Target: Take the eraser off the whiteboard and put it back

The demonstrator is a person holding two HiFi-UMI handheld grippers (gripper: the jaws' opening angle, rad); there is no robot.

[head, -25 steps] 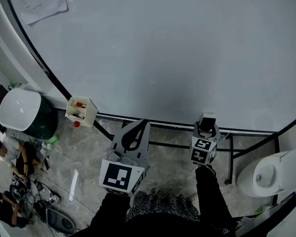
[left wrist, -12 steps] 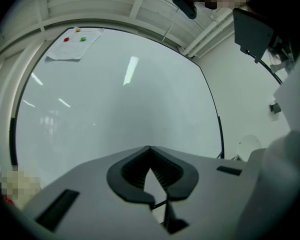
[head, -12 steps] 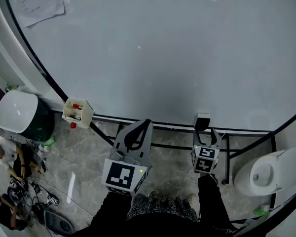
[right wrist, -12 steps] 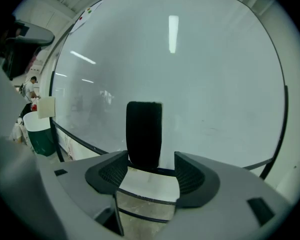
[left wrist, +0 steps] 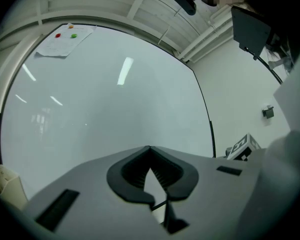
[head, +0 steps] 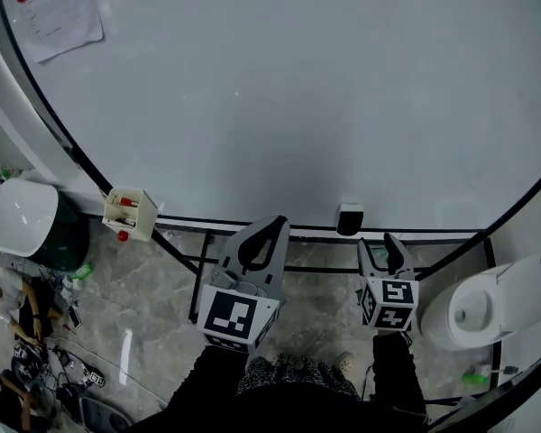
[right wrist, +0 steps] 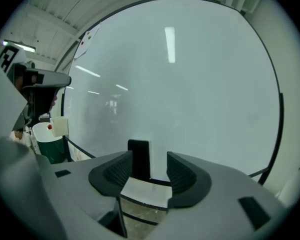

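Note:
The dark eraser (head: 350, 217) sticks to the whiteboard (head: 279, 88) just above its bottom edge. My right gripper (head: 379, 243) hangs a little below and to the right of the eraser, apart from it. Its jaws have just been closing a little, but they stand open with nothing between them. In the right gripper view the eraser (right wrist: 139, 159) shows upright beyond the gap of the right gripper (right wrist: 149, 160). My left gripper (head: 269, 230) is held in front of the board's lower edge, shut and empty. In the left gripper view the left gripper (left wrist: 150, 149) has its tips together.
A small marker tray (head: 129, 213) with red markers hangs at the board's lower left. A paper sheet (head: 61, 7) is pinned at the upper left. A green bin with a white lid (head: 22, 224) stands left, a white bin (head: 487, 309) right. Black frame bars (head: 298, 267) run below the board.
The right gripper, its jaws around the eraser a second ago, has drawn back toward me. The eraser has stayed on the board. The left gripper has shifted slightly.

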